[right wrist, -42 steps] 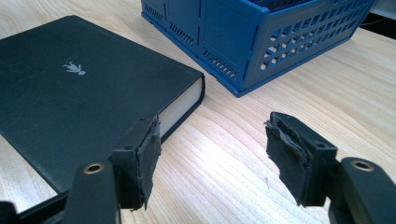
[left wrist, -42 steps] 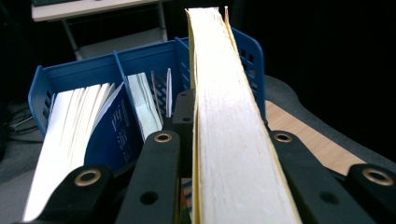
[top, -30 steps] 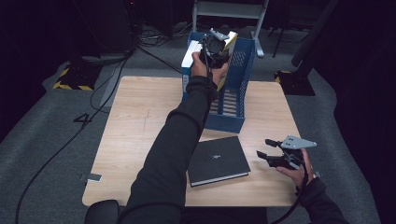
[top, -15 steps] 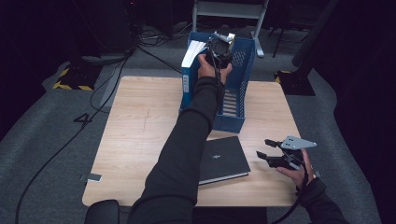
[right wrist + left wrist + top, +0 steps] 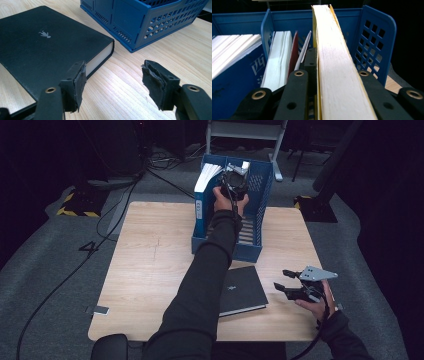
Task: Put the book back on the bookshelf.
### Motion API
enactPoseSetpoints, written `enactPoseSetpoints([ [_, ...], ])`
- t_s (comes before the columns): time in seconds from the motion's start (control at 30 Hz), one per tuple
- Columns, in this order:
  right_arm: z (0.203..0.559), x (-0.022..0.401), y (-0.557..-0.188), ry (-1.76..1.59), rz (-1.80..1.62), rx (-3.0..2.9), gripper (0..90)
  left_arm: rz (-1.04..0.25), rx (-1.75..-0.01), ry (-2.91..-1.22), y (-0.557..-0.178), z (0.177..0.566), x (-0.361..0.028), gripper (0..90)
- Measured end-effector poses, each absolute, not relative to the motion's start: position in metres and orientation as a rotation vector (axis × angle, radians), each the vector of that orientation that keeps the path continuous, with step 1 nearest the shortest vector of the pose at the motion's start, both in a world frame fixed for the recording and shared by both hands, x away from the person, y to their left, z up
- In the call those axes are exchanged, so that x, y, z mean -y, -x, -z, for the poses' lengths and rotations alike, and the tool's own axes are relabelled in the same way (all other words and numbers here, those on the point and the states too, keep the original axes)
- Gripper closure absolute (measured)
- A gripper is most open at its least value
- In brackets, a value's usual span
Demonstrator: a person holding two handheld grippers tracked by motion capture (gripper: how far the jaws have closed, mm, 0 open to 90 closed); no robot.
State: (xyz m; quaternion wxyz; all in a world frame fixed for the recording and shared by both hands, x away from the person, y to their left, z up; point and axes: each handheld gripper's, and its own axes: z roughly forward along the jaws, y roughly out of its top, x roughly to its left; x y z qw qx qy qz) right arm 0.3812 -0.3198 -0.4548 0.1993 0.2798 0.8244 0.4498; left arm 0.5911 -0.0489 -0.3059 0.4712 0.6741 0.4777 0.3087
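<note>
the left claw (image 5: pixel 235 179) is clamped on a thick yellow-covered paperback book (image 5: pixel 337 65) – stiff, fairly heavy, best gripped mid-block – over the blue plastic file rack (image 5: pixel 375 42), the right claw (image 5: pixel 113 82) gaping empty.

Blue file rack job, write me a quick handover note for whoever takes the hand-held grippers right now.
Left hand-held gripper: shut on a yellow-covered book, holding it upright, page edges up, in the blue file rack, in the compartment by the perforated end wall.
Right hand-held gripper: open, empty, just above the table beside the black book.
Done: several books stand in the neighbouring compartments.
Left: probably seat and release the yellow-covered book, then pick up the black book, which lies flat in front of the rack, and file it too.
</note>
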Motion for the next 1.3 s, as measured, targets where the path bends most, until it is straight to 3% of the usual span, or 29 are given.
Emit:
enactPoseSetpoints([
  [0.3,0.455,0.319,-0.381,-0.772,-1.261,-2.304,36.4,-0.775,-1.176,-1.626,-0.587,0.319,0.053,74.8],
  [0.67,0.454,0.320,-0.381,-0.772,-1.264,-2.311,36.9,-0.852,-1.156,-1.713,-0.587,0.321,0.060,73.8],
  [1.03,0.455,0.319,-0.381,-0.776,-1.264,-2.313,37.0,-0.806,-1.125,-1.739,-0.588,0.319,0.055,74.2],
  [1.3,0.454,0.320,-0.380,-0.783,-1.268,-2.314,36.9,-0.803,-1.101,-1.743,-0.585,0.310,0.046,69.5],
])
